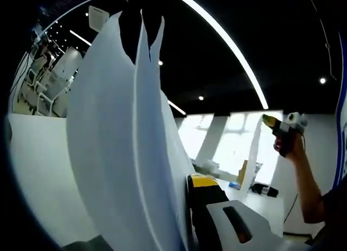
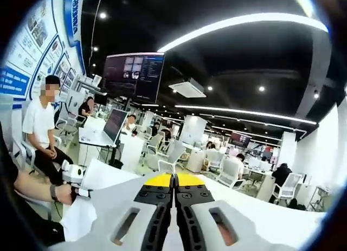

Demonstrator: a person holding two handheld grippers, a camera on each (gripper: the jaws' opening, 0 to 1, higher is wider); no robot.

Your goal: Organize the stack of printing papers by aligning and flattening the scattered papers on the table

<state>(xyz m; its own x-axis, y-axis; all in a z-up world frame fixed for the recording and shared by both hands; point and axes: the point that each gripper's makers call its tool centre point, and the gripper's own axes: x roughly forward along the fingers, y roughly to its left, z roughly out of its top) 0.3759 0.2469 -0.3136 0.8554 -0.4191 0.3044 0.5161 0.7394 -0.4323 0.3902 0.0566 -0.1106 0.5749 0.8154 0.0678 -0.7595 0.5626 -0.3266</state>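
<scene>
Office ceiling lights run overhead; both cameras tilt upward. From my remote seat, the papers (image 1: 124,148) stand on edge, fanned, clamped in my left claw (image 1: 190,213), its yellow-tipped jaw pressed against the sheets. In the right gripper view the sheets (image 2: 95,194) hang lifted at lower left, beside a hand holding that claw. My right claw (image 2: 175,181) shows jaws together, nothing between them. White tabletop (image 1: 38,169) lies behind. Risk, as I judge: fanned sheets slipping or creasing from a one-sided pinch.
</scene>
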